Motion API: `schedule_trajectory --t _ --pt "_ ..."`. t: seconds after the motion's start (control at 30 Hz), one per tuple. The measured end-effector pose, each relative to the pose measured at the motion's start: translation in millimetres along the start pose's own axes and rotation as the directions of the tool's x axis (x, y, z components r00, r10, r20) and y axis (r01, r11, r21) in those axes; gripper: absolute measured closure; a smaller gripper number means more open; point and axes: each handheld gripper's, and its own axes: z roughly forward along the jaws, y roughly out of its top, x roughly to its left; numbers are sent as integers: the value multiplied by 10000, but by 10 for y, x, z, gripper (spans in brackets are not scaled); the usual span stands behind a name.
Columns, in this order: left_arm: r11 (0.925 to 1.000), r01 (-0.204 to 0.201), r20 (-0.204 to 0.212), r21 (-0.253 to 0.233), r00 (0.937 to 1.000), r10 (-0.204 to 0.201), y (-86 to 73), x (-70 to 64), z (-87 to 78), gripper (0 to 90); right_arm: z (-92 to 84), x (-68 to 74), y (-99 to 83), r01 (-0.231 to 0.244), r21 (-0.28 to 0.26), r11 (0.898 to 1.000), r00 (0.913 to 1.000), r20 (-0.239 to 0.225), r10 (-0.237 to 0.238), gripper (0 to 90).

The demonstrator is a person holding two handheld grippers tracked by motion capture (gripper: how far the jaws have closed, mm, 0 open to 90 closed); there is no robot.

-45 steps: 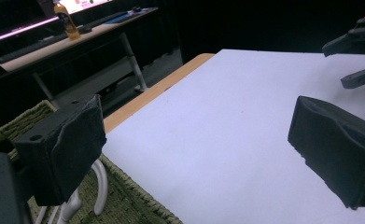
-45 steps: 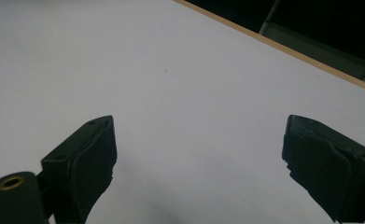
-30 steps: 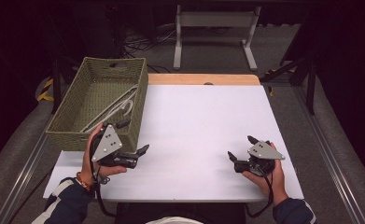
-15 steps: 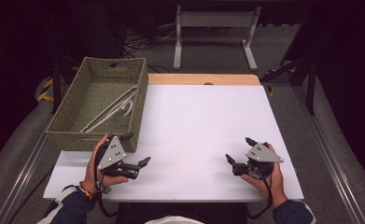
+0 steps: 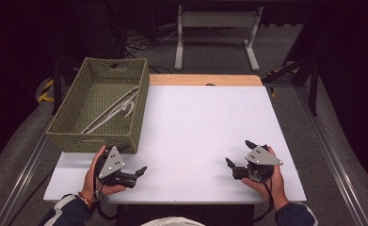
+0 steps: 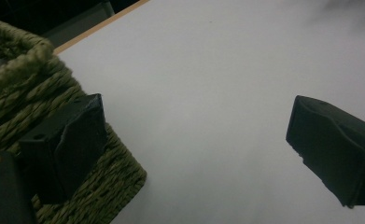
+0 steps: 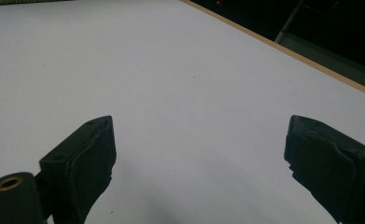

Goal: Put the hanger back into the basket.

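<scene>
Hangers [image 5: 110, 111], two as far as the high view lets me count, pale and lying slantwise together, rest inside the one woven basket [image 5: 68, 121] at the far left of the white table [image 5: 205, 122]. Two grippers sit near the near edge. The left gripper [image 5: 135, 173] is held just near the basket's near right corner, its jaws spread wide and holding nothing; in the left gripper view one jaw overlaps the basket's weave [image 6: 12, 107] while the other hangs over bare table [image 6: 208, 84]. The right gripper [image 5: 238, 157] lies well apart at the near right, jaws likewise wide apart and empty over the plain table top [image 7: 171, 70]. Compared with a second ago, the left gripper has drawn back from the basket wall toward the near edge and dropped lower; half a second ago it was already nearly here. The right gripper has barely moved, and the hangers and basket lie as before.
</scene>
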Motion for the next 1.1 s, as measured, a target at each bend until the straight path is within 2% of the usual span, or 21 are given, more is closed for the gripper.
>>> schedule_trajectory --t 0.03,0.17,0.37,0.47,0.53,0.6,0.73,0.77,0.83,1.0,1.1 --pt "9999 166 56 -5 9998 -166 -29 10 -19 58 4 2 3 -19 0 10000 10000 -23 19 94" --pt "9995 286 8 91 9996 -286 -68 8 -21 50 -3 11 8 60 -48 10000 9999 -84 -60 94" --pt "9999 100 -68 49 9999 -100 -63 -7 -24 45 -18 1 13 -14 -107 9999 10000 -35 13 92" --pt "9999 131 -142 9 9998 -131 -69 -1 -36 42 -20 9 26 -30 -156 9999 10000 20 30 92" --pt "9997 184 -149 -189 9997 -187 -65 -3 -61 42 -28 23 30 56 -146 9999 10000 51 -55 92" --pt "9996 237 -147 -176 9996 -239 -65 -4 -68 42 -38 25 35 35 -212 9998 10000 79 -33 92" --pt "9998 89 -183 -174 9998 -92 -60 -8 -75 41 -45 26 40 14 -232 9997 9999 105 -12 91" --pt "9996 199 -137 -212 9997 -202 -61 -12 -70 42 -42 27 40 -18 -237 9997 10000 77 20 91" --pt "9998 120 -184 -154 9998 -123 -59 1 -71 42 -32 28 36 42 -219 9998 10000 65 -41 91" --pt "9994 273 -88 -194 9996 -274 -62 -2 -49 43 -42 9 27 -25 -197 9998 10000 86 26 91" --pt "9997 234 -102 -115 9997 -235 -63 -5 -40 43 -47 0 29 -14 -244 9997 10000 87 16 91"
